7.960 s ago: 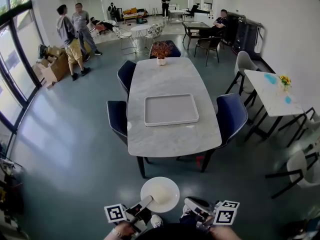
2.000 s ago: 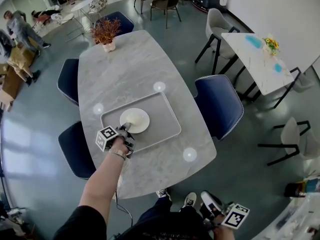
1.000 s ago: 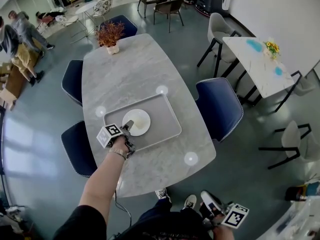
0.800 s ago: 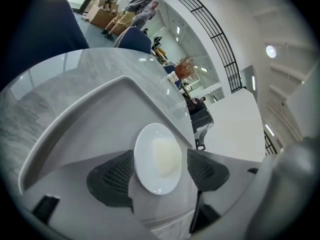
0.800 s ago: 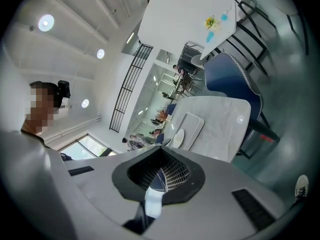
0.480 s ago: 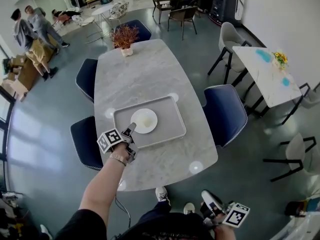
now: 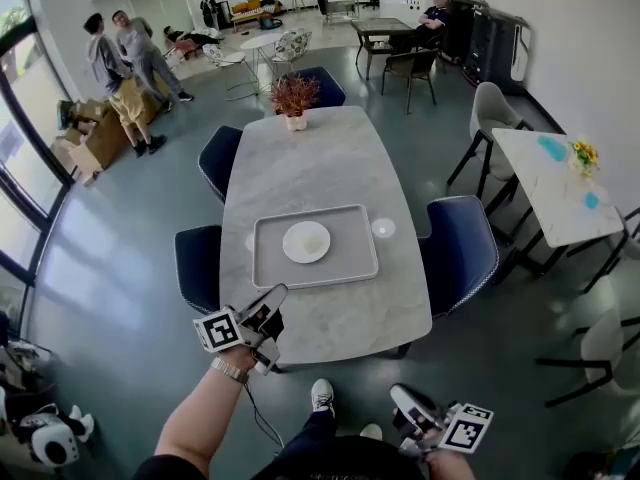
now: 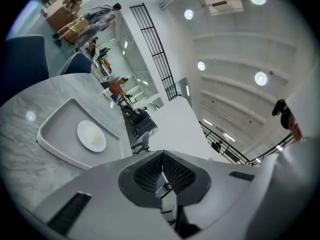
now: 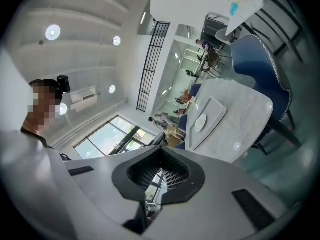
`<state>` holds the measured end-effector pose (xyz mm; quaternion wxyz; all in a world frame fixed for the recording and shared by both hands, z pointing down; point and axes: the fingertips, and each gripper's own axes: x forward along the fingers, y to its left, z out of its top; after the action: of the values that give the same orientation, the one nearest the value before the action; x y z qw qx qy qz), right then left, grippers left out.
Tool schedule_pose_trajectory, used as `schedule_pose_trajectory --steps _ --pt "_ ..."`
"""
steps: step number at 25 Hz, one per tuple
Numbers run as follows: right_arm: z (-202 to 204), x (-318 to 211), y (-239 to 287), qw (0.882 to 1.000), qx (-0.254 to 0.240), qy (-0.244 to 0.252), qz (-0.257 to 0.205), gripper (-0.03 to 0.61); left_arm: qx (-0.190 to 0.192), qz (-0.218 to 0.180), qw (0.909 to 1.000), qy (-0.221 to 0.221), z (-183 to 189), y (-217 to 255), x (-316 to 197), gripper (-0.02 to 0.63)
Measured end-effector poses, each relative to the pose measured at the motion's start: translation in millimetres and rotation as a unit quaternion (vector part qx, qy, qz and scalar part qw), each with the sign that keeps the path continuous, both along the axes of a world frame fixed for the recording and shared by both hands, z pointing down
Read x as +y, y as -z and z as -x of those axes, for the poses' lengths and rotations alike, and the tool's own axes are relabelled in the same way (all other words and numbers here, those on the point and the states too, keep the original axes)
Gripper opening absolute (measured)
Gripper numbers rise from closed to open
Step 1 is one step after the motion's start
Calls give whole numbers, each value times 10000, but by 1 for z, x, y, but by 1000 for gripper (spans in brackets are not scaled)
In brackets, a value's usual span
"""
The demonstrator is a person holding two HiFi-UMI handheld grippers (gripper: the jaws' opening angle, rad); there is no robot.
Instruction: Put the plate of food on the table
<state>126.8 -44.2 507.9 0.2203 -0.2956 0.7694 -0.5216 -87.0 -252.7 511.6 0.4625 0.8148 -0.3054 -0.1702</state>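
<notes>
Head view: plate (image 7: 306,241) sat on tray (image 7: 270,270) on worktop (image 7: 300,163); left gripper (image 7: 277,294) jaws had just closed, empty; right gripper (image 7: 405,403) jaws together.

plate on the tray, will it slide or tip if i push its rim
The plate looks rigid and shallow, probably ceramic, so likely breakable if dropped. It lies flat on the smooth tray, so a push would probably slide it rather than tip it.

Left gripper (image 8: 163,154) just closed, right (image 9: 161,151) seemingly shut
</notes>
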Motion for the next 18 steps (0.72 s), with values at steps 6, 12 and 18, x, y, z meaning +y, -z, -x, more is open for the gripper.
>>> schedule_pose_trajectory --steps 6,12,18 --pt "2 35 -2 9966 -58 815 -128 11 -574 -506 9970 -138 -33 15 104 8" --pt "9 69 -2 9914 -109 1299 -124 11 -513 -394 9978 -157 -55 16 201 8" --pt "22 85 -3 9861 -85 1654 -126 11 -987 -342 9925 -630 -72 8 276 8"
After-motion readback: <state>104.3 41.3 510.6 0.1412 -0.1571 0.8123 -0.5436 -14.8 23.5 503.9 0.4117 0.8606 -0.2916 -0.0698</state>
